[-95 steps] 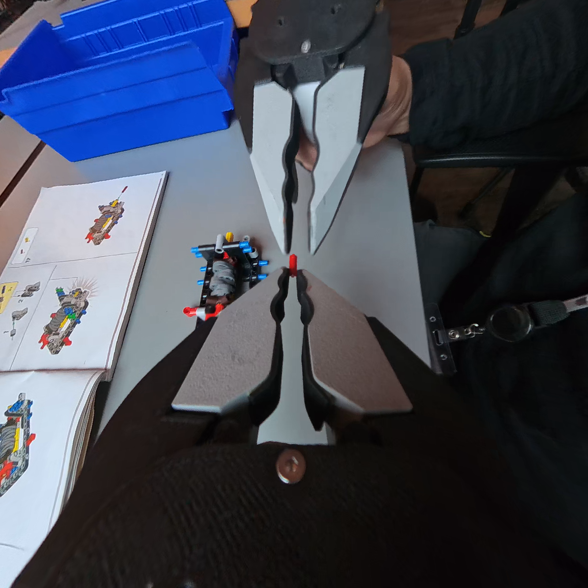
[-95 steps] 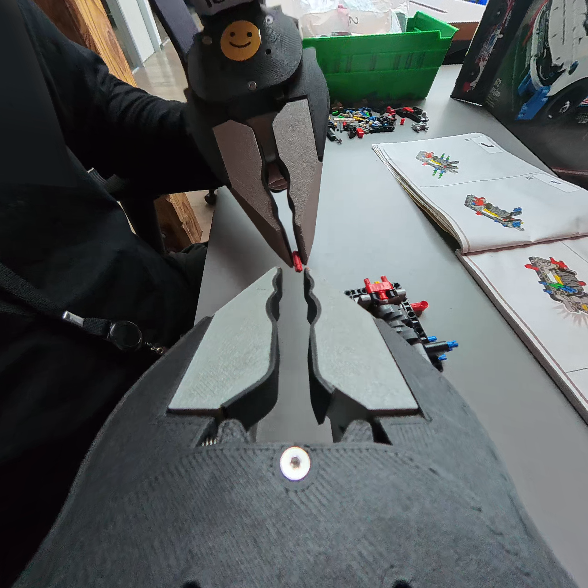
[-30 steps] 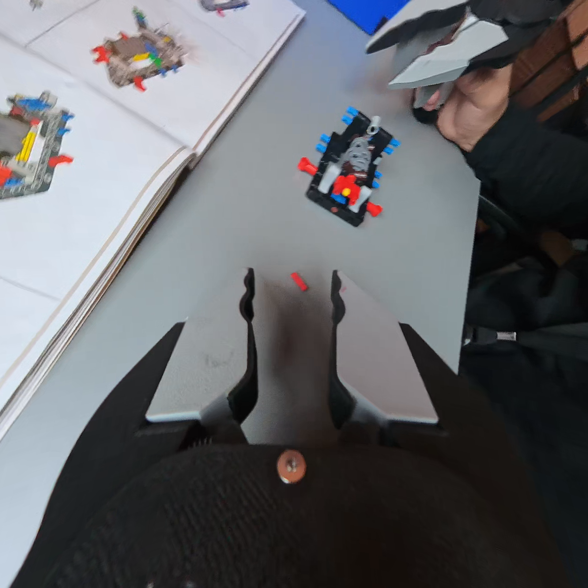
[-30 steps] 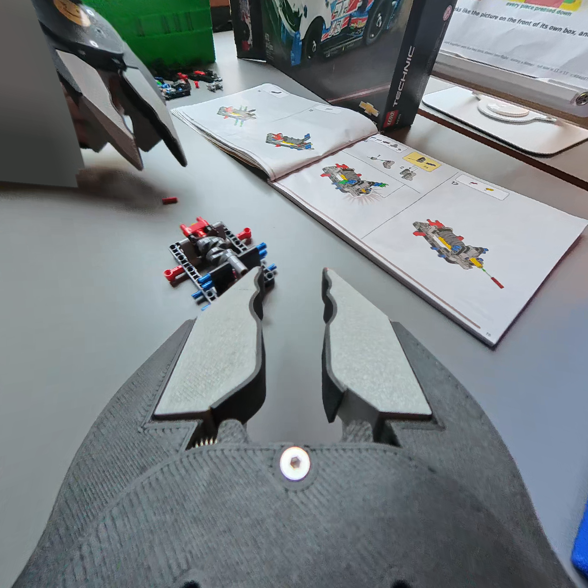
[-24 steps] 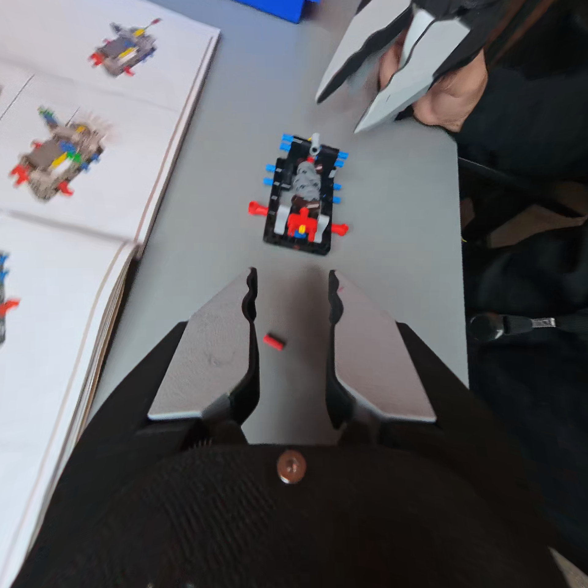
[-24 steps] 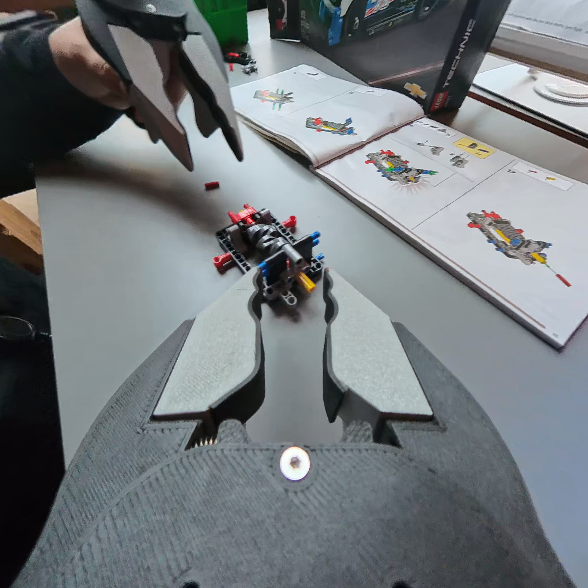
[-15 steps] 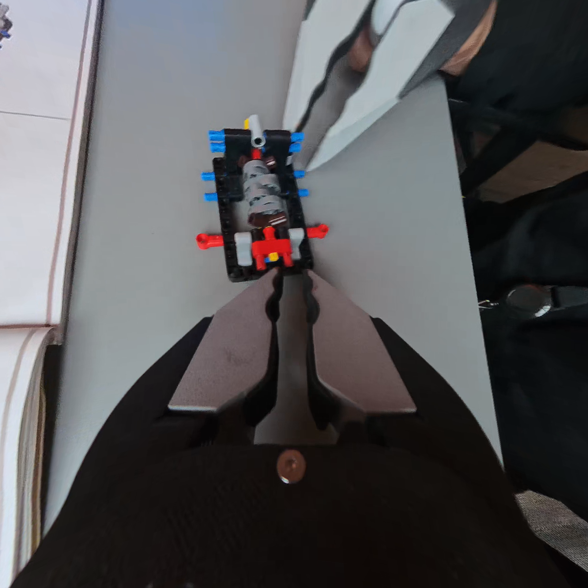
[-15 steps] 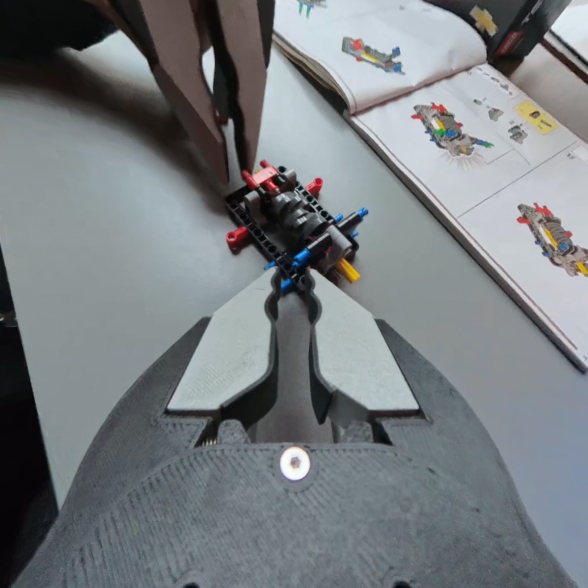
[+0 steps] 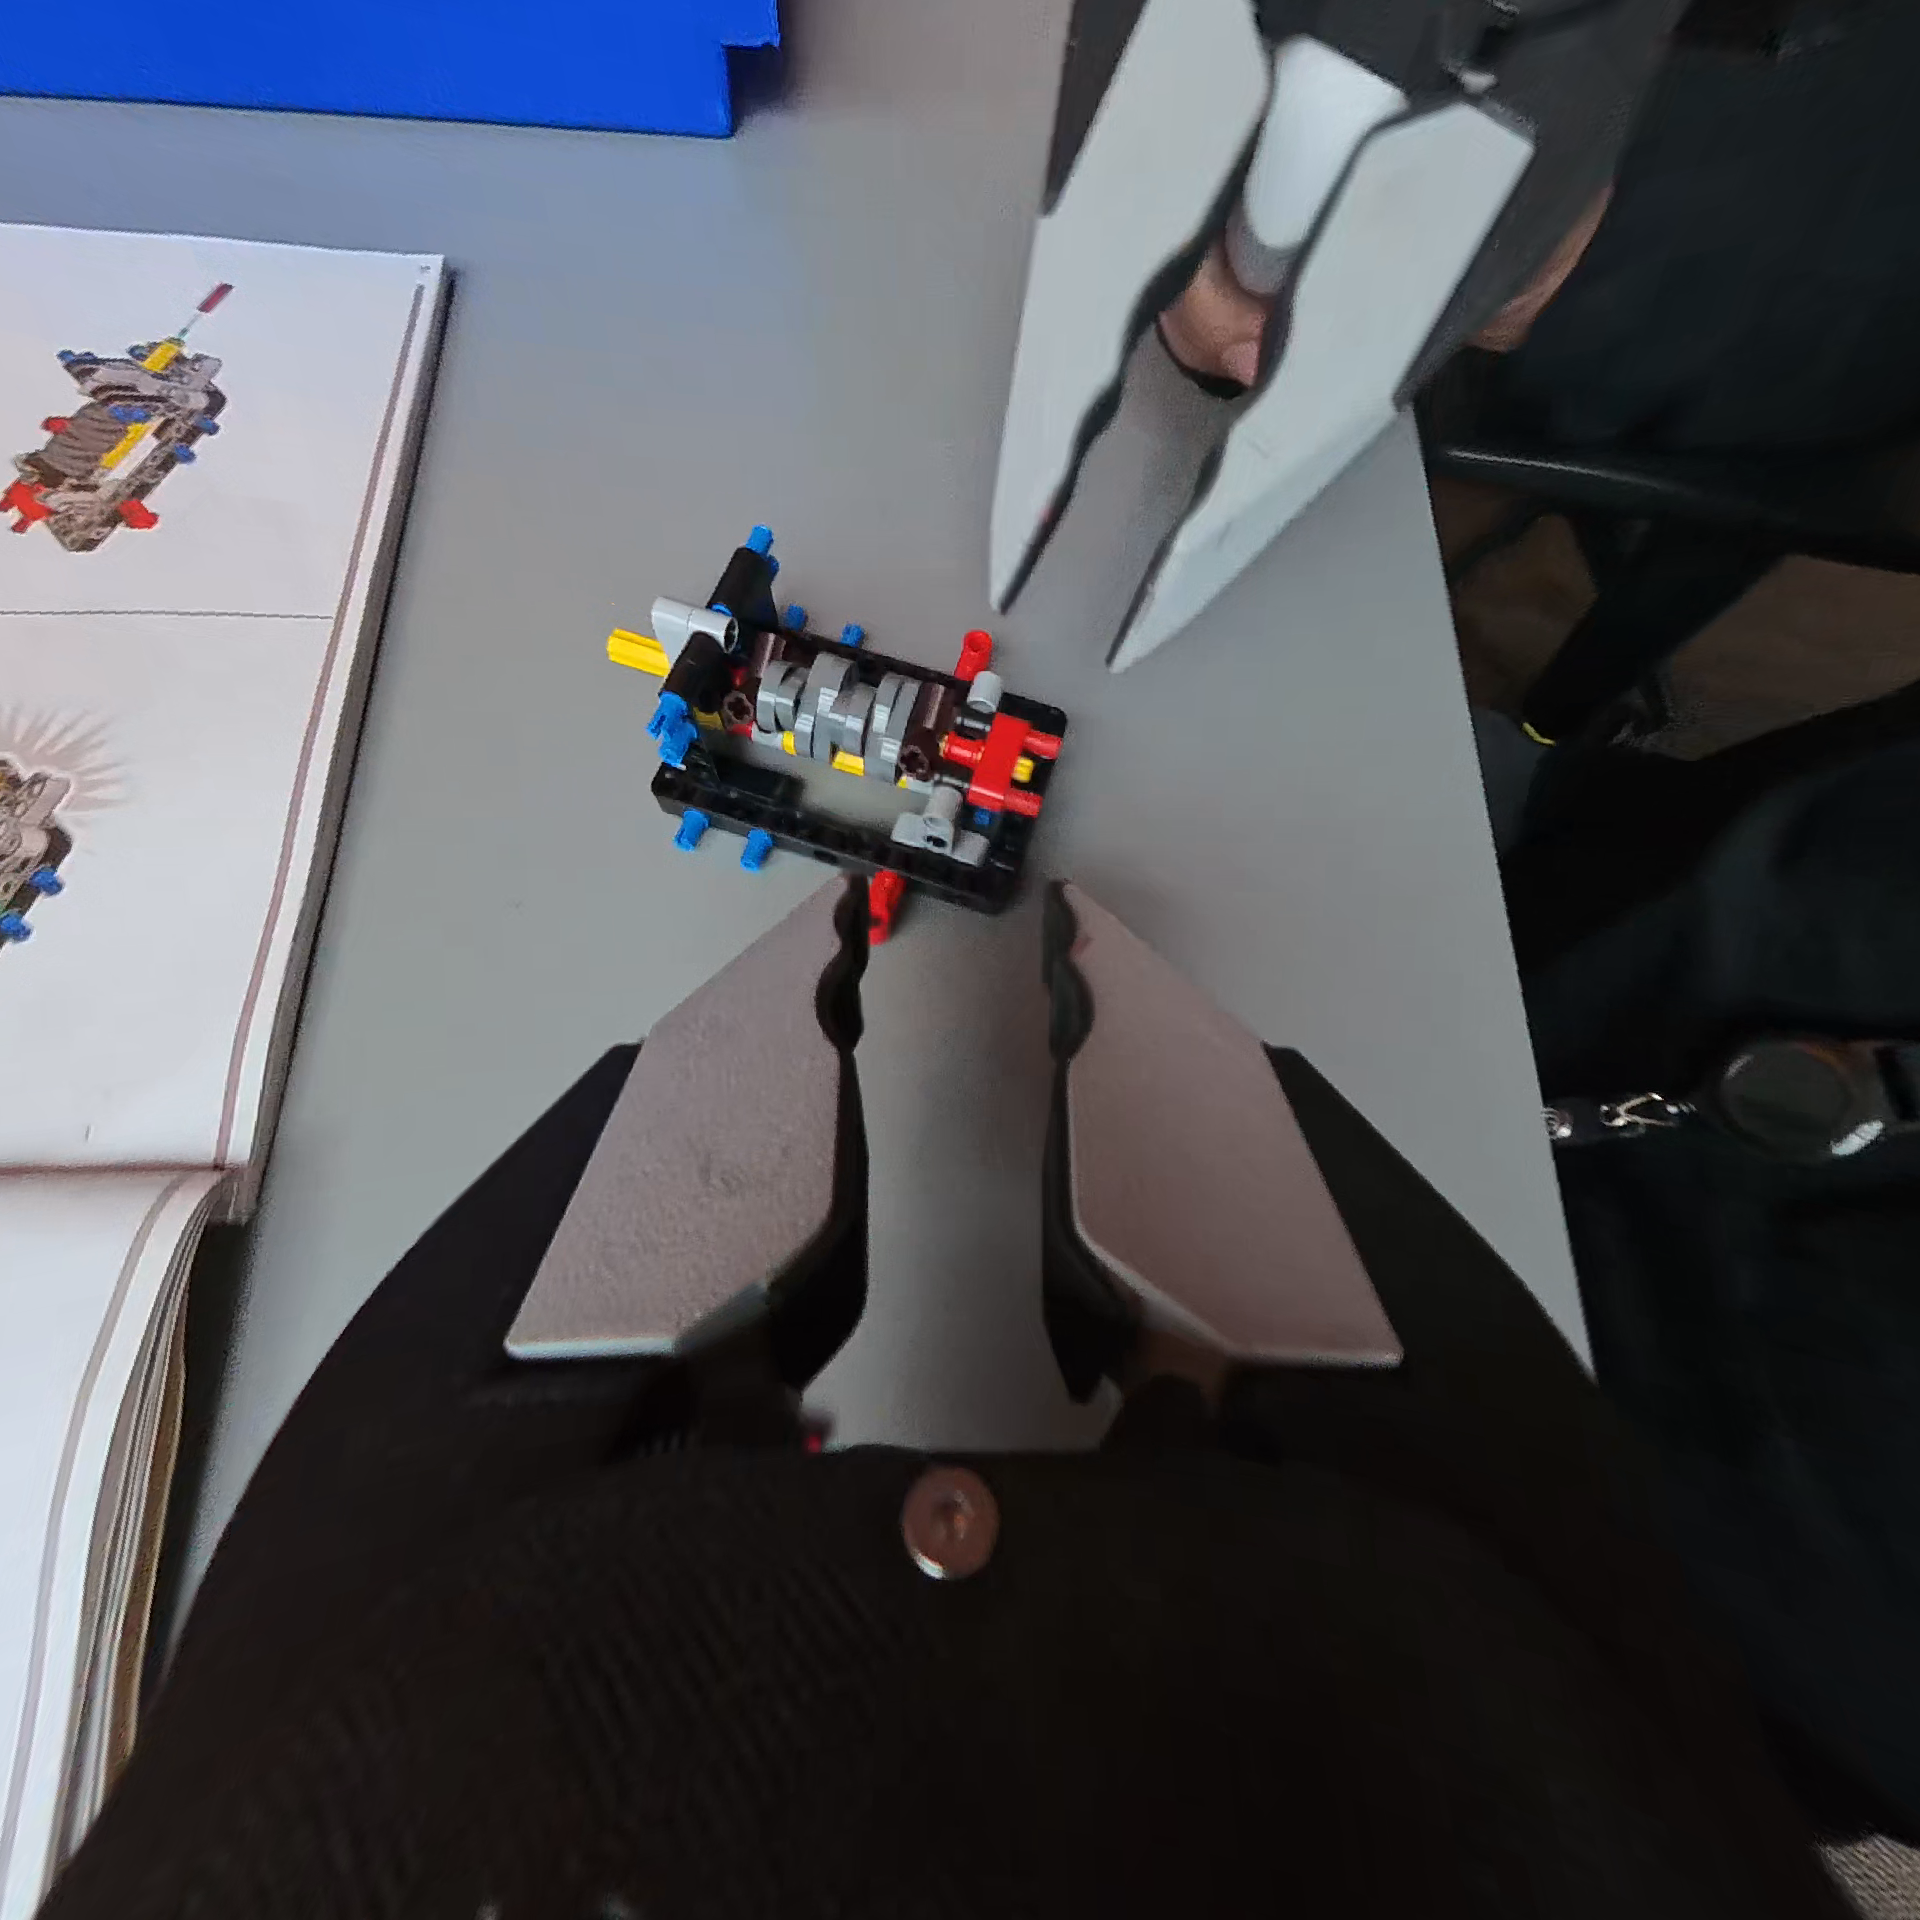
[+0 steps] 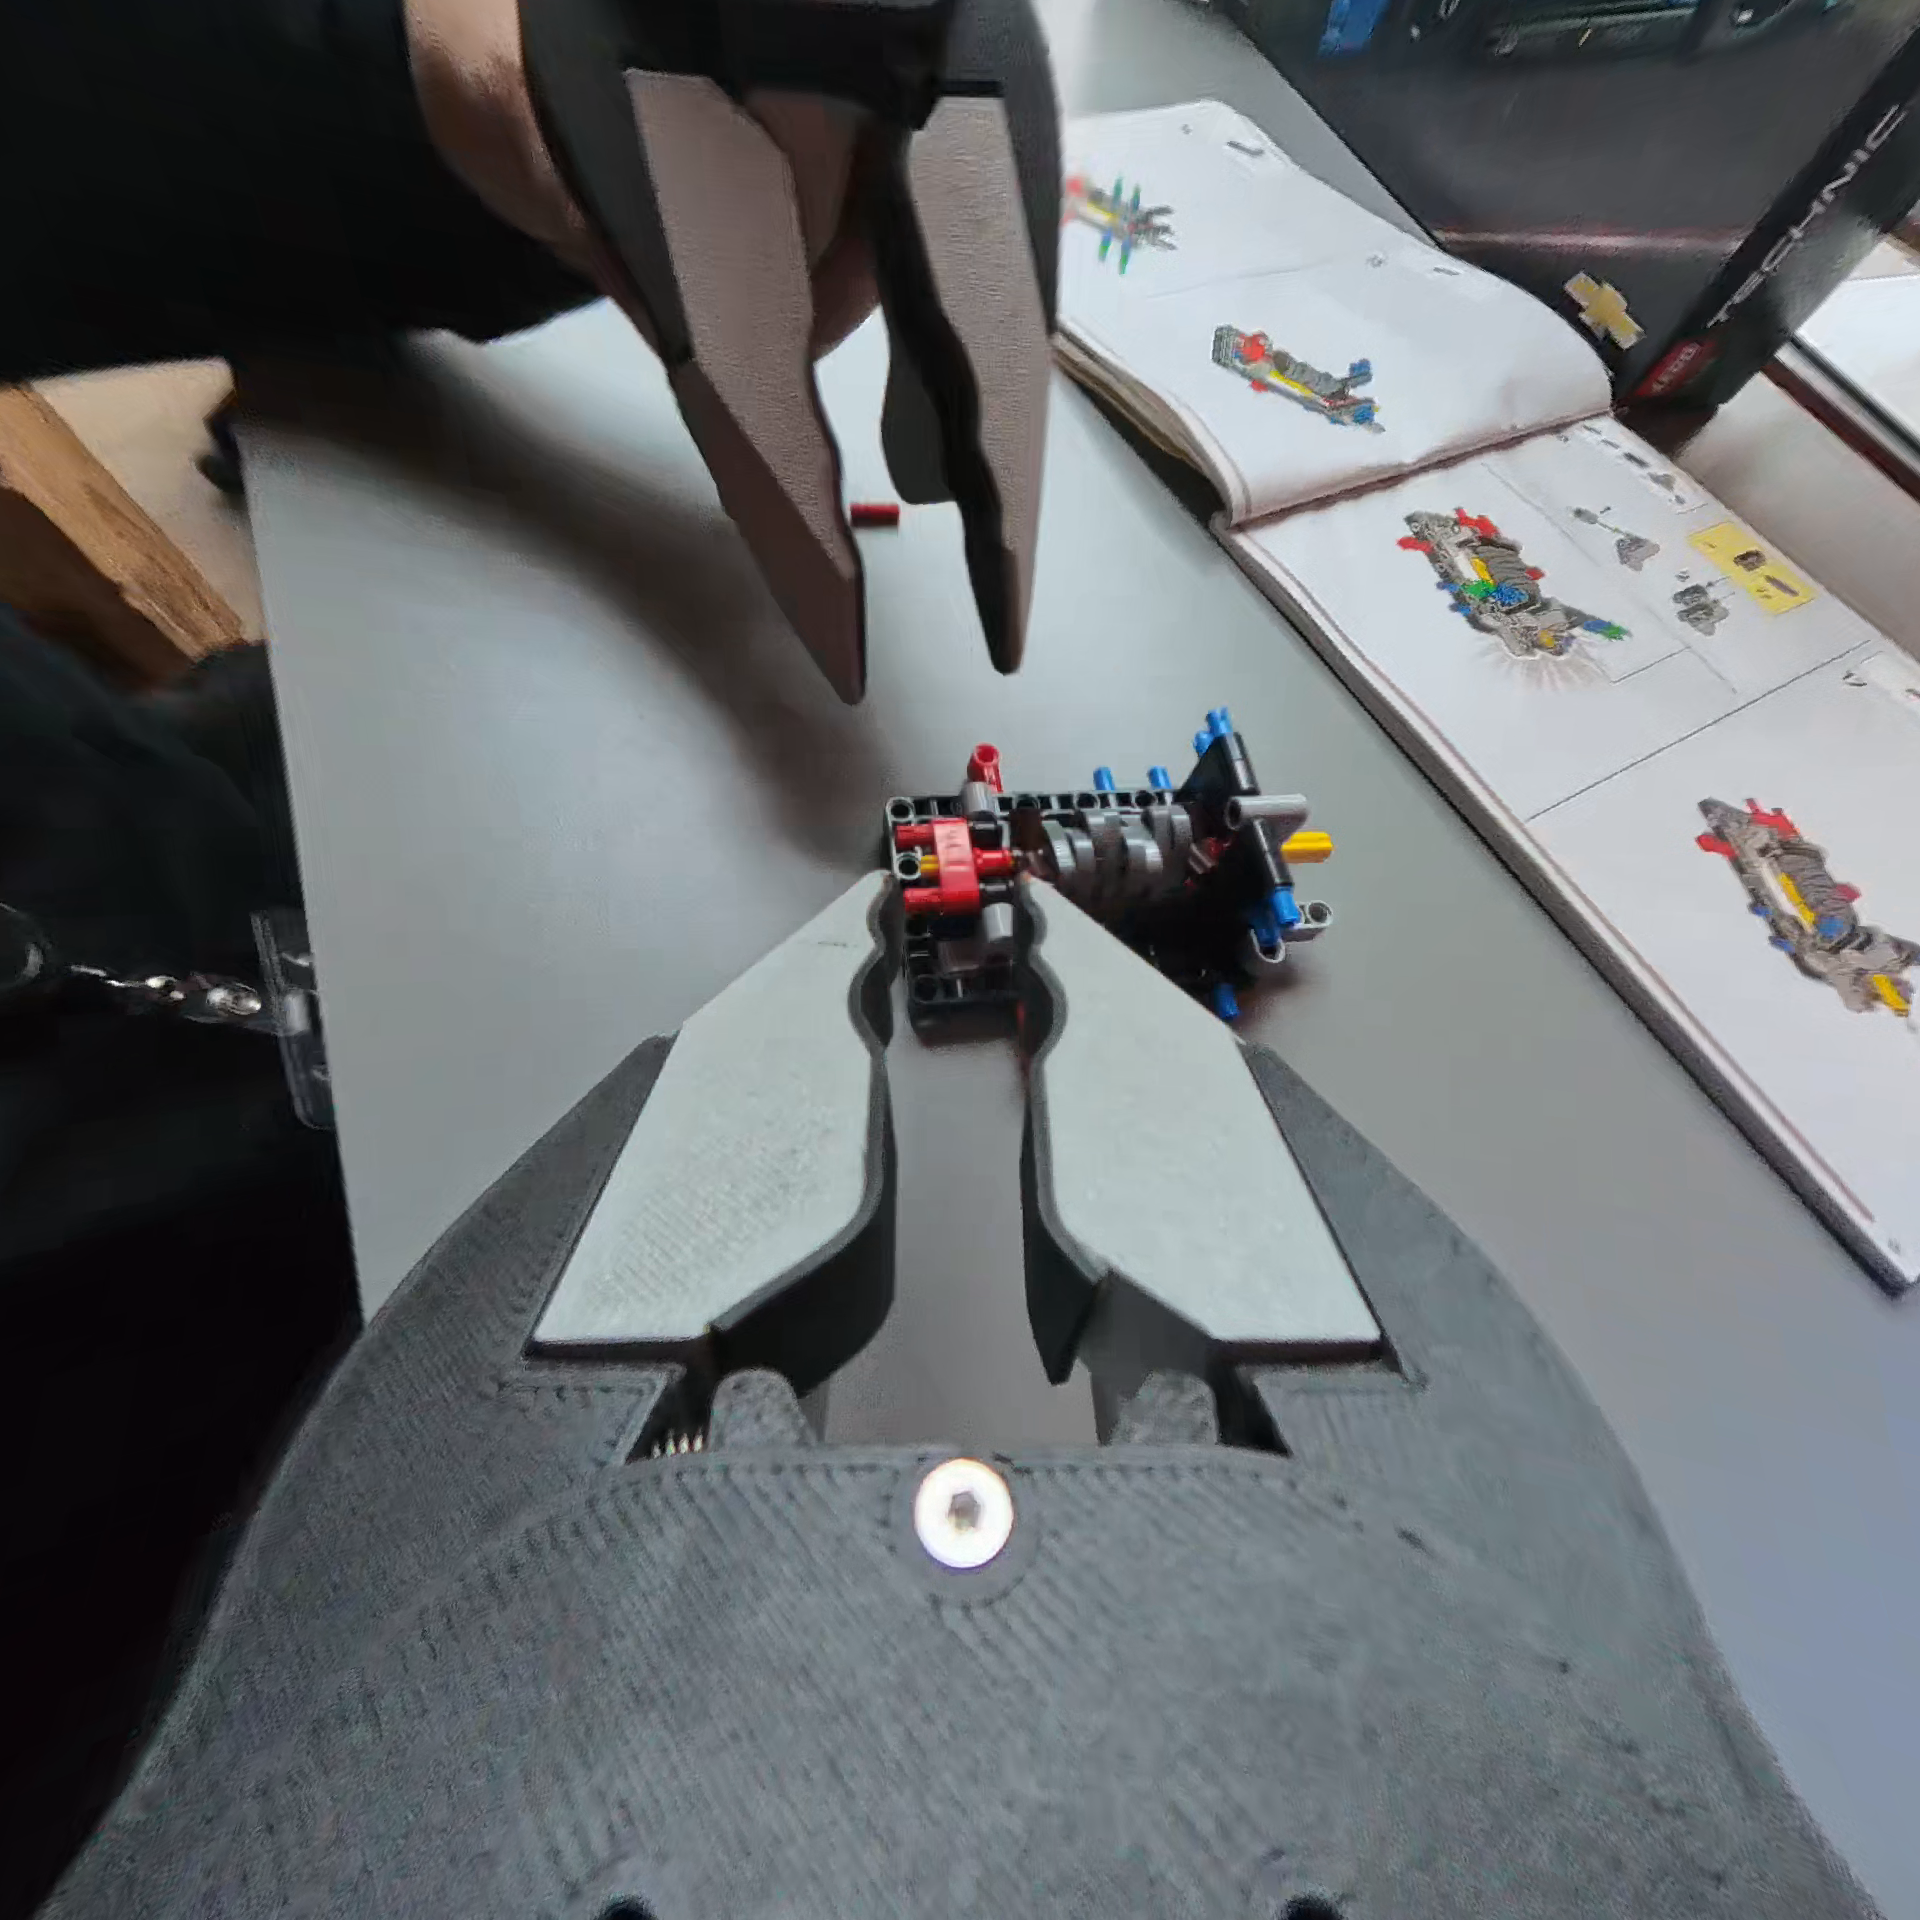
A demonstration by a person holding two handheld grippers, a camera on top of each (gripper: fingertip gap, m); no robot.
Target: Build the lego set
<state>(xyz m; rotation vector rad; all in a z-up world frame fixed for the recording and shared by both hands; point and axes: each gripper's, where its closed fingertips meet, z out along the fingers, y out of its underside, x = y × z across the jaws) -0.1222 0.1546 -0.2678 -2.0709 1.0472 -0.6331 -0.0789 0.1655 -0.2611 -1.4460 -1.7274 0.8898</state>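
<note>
Looking along the left gripper (image 9: 951, 899): jaws apart, nothing between them, tips just short of the near long side of the lego assembly (image 9: 847, 743), which lies flat on the grey table (image 9: 582, 416). One red pin of the assembly pokes out beside the left fingertip. Right gripper (image 9: 1070, 634) hangs above the assembly's red end, jaws parted, empty. One open instruction booklet (image 9: 177, 727) to the left; one blue bin (image 9: 395, 52) at the top edge.

Right wrist view: right gripper (image 10: 951, 894) is open, its fingertips straddling the red end of the assembly (image 10: 1101, 862); contact cannot be told. Left gripper (image 10: 930, 681) hovers beyond, open. One loose red pin (image 10: 873, 512) lies on the table behind it, well apart from the assembly. One set box (image 10: 1662, 156) stands past the booklet (image 10: 1558, 623).

Risk, as judged: closing on the protruding red connector rather than the black frame could pop parts off or spin the light assembly. The loose pin, being small and round, could roll off if nudged.

Count: two grippers, one assembly, one loose pin, one booklet, one bin, one box.
</note>
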